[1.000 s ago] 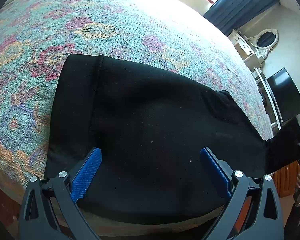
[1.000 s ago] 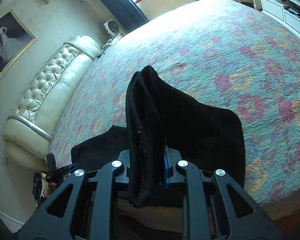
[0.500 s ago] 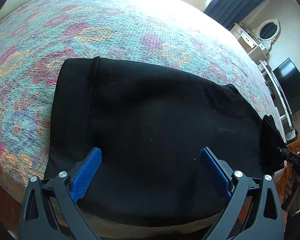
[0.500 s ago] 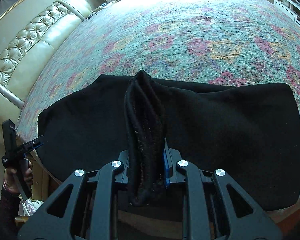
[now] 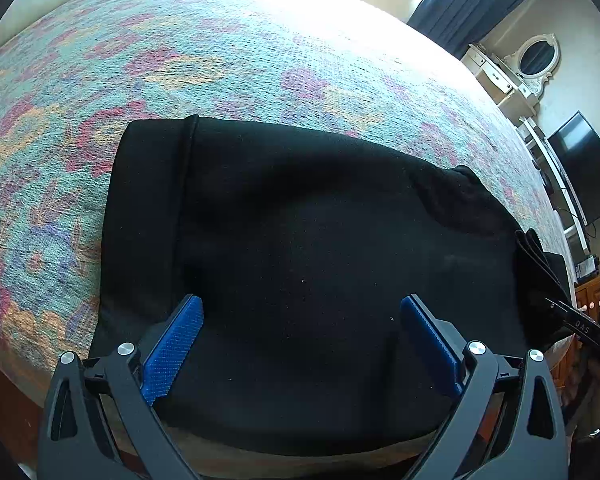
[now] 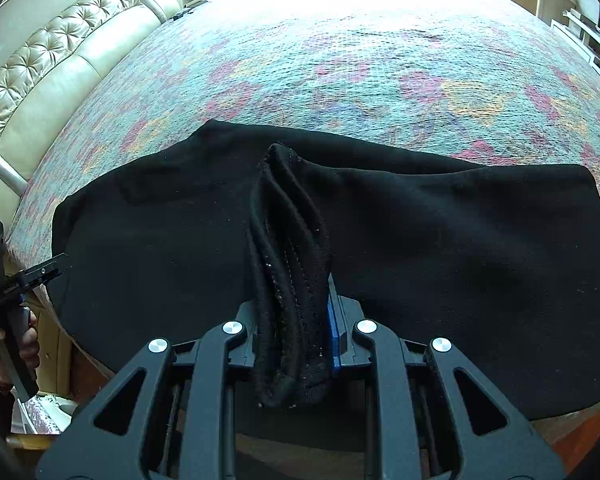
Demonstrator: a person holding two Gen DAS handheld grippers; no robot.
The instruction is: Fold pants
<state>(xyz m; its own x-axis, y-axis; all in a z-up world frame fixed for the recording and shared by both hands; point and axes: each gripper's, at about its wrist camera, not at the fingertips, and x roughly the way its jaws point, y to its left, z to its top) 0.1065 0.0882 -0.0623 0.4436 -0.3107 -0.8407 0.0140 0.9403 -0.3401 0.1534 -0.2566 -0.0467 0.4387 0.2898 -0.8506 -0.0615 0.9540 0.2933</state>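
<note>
The black pants (image 5: 308, 264) lie across the near edge of the bed (image 5: 260, 60), filling the lower centre of both frames. They appear folded at least once into a broad band; one end is not yet laid down. The right claw (image 6: 296, 320) is pressed together, pinching a bunched, stitched edge of the pants that stands up in the centre of its view. The left claw (image 5: 300, 340) is spread wide above the cloth, its blue pads (image 5: 172, 340) gripping nothing. Judged remaining: lay the held end over and flatten. The layering under the black cloth is hard to make out, and the near edge is cut off by the claws.
</note>
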